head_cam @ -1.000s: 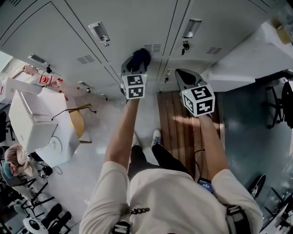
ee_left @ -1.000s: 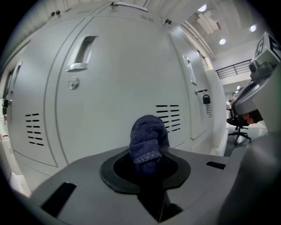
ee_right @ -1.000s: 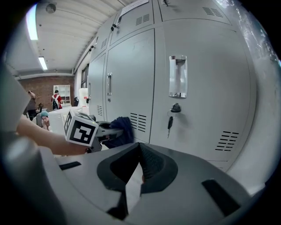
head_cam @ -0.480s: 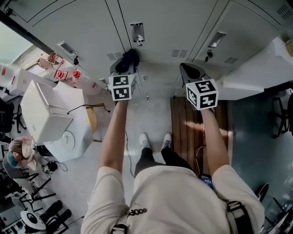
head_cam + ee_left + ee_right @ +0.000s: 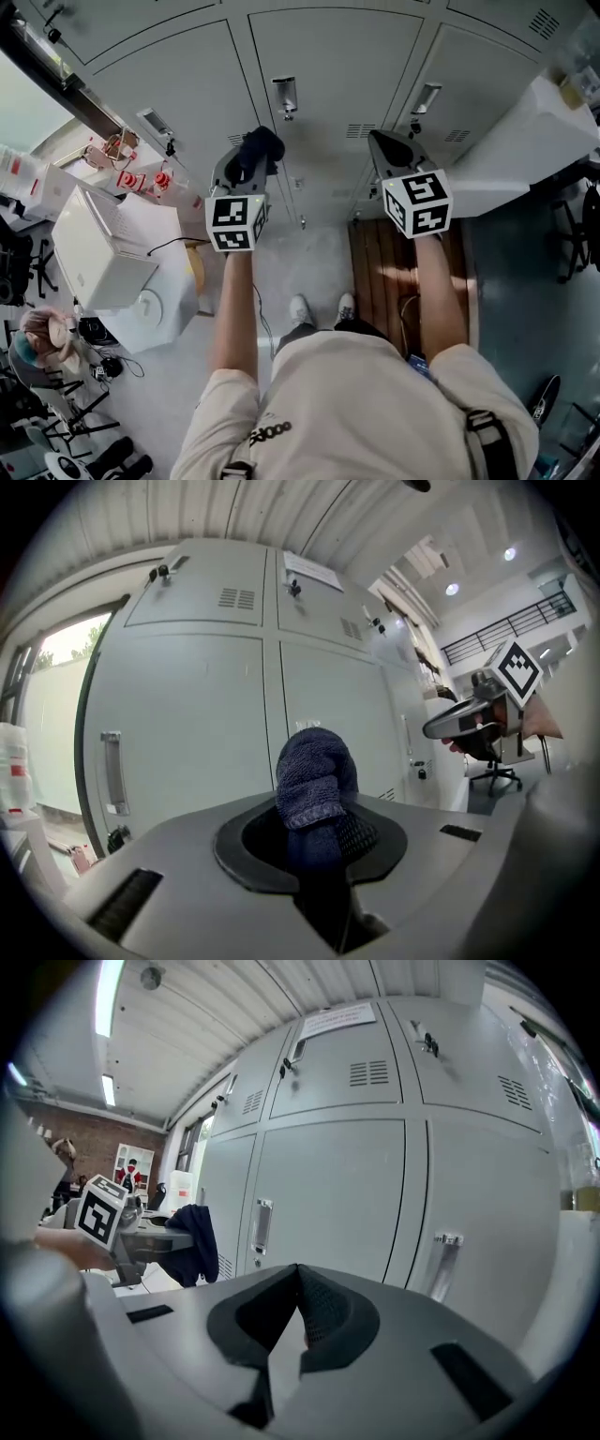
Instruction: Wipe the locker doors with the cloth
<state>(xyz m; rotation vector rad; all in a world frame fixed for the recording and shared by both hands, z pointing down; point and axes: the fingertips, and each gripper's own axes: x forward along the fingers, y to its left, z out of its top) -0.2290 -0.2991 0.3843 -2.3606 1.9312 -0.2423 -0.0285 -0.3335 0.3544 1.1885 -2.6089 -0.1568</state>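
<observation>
Clutter far left: white box (image 5: 103, 253) on the floor, red-and-white items (image 5: 141, 178) beside the locker base. Next over, left gripper (image 5: 251, 155), jaws clamped on a bunched dark blue cloth (image 5: 261, 148). Wad poking out past the jaw tips, held up before the grey locker doors (image 5: 328, 56), roughly at the seam between two doors and right of a vertical handle (image 5: 112, 771). Contact with the metal: impossible to tell. Further right, right gripper (image 5: 380, 145), jaws pressed together with nothing between, aimed at a door with a second handle (image 5: 262, 1225). Below it, wooden slats (image 5: 380, 267) on the floor.
</observation>
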